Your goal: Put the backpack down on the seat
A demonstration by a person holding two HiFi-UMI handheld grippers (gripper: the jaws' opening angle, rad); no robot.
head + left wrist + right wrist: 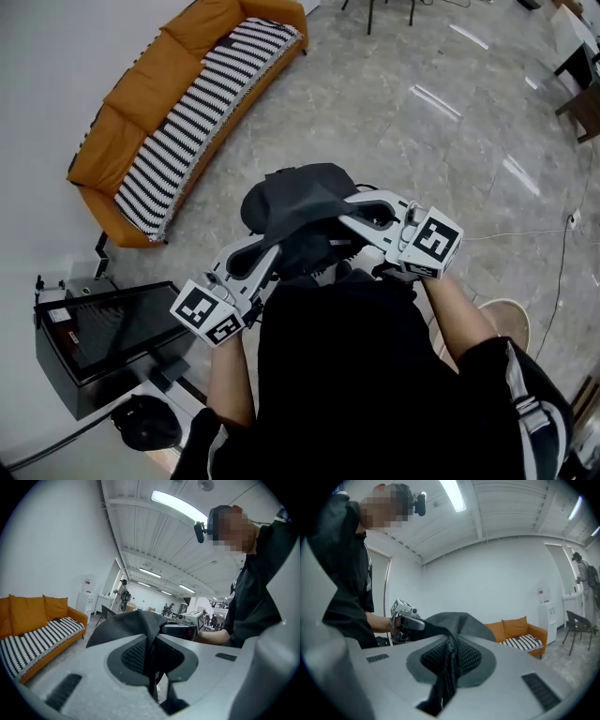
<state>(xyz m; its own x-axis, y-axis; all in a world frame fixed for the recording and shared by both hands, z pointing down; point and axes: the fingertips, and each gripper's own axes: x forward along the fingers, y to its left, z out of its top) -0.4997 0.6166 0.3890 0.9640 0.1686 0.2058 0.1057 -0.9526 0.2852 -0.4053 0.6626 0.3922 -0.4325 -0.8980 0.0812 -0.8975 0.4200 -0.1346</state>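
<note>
- The black backpack hangs in the air in front of the person's chest, above the grey floor.
- The left gripper takes it from the left side. In the left gripper view its jaws are pressed nearly together, and they pinch a thin dark fold of the backpack between the pads.
- The right gripper takes it from the right side. In the right gripper view its jaws also stand nearly together and pinch a dark strip of the backpack.
- The two grippers point toward each other, with the backpack between them. Each gripper view shows the other gripper just behind the fabric.
- The orange sofa stands along the white wall, with a striped cover on its seat. It is well apart from the backpack.
- A black box stands on the floor at the person's left.
</note>
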